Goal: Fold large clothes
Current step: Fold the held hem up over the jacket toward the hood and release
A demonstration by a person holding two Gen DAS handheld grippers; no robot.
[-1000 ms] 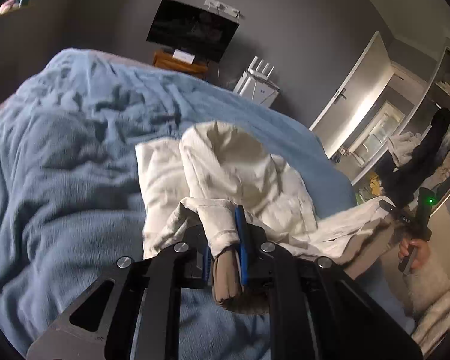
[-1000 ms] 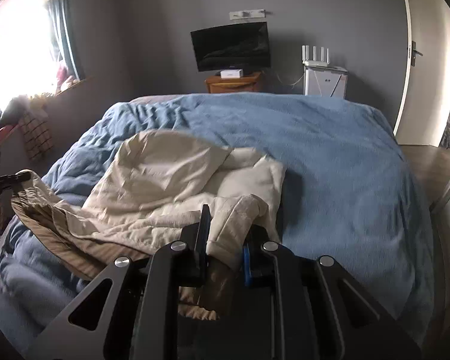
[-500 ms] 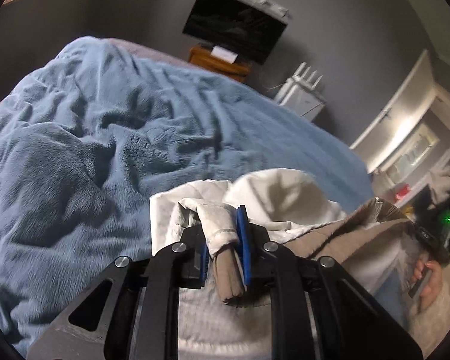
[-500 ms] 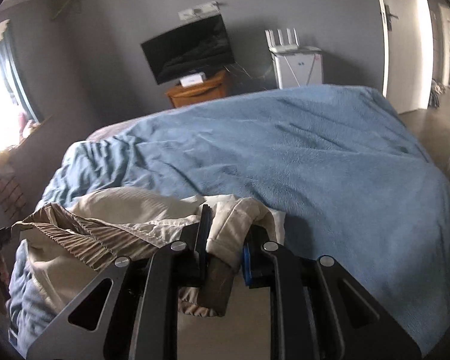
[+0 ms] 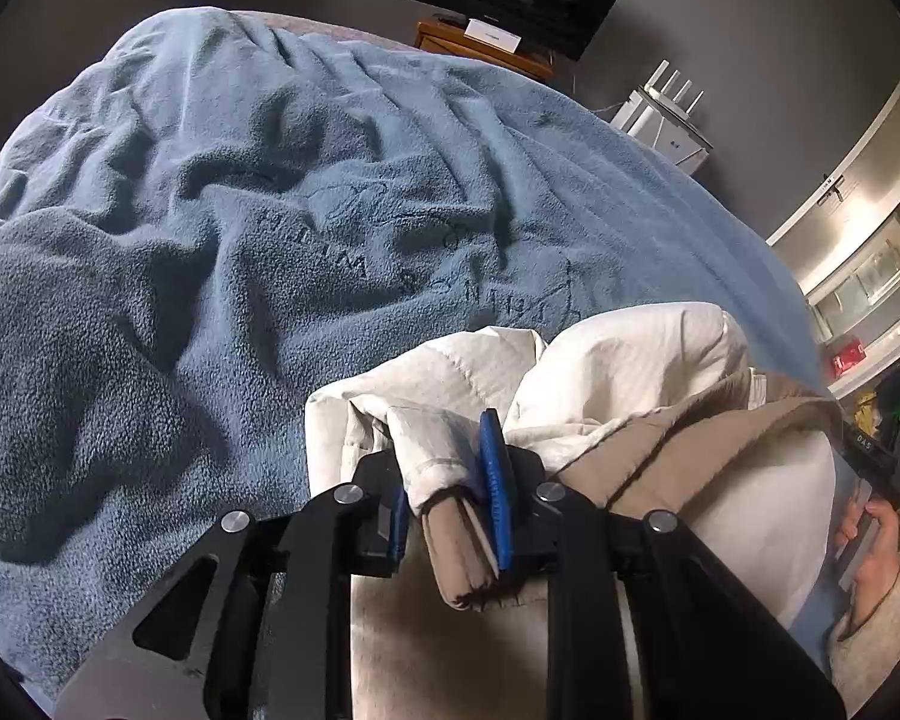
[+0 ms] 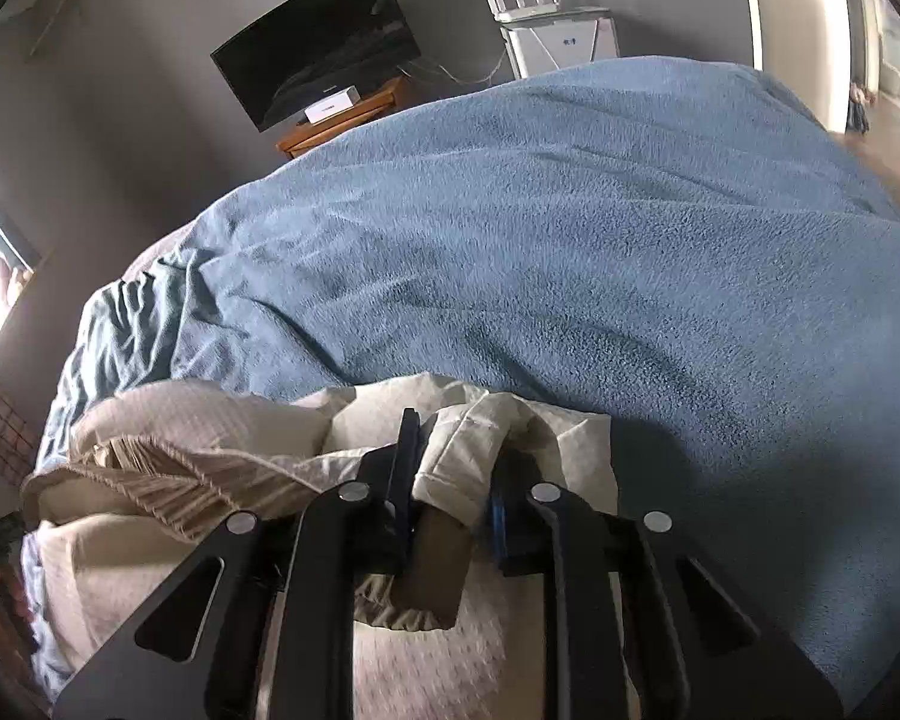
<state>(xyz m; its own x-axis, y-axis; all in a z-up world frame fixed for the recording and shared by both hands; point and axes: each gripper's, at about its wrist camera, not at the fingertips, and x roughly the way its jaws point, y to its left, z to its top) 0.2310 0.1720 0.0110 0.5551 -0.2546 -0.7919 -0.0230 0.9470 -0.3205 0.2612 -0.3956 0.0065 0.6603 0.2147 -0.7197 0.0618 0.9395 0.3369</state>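
We work over a bed covered by a blue fleece blanket (image 5: 222,252), which fills most of both views, and near its front edge lies the large cream and tan garment (image 5: 624,372) we are folding, bunched into a thick padded heap. The step in hand looks like laying a folded edge down: each gripper carries a cuff-like end of the garment onto the pile. The left gripper (image 5: 447,480) has its fingers (image 5: 493,480) easing apart, with the cream cuff and tan lining between them; the right gripper (image 6: 450,480) likewise has its fingers (image 6: 403,468) spreading around a cuff. Next, we judge, both ends must be let go cleanly, drawn clear without dragging the fold open, then the heap smoothed flat. Behind the bed a dark television (image 6: 318,60) sits above a wooden stand, a white box beneath it. Faint embossed lettering marks the blanket, but we cannot read it.
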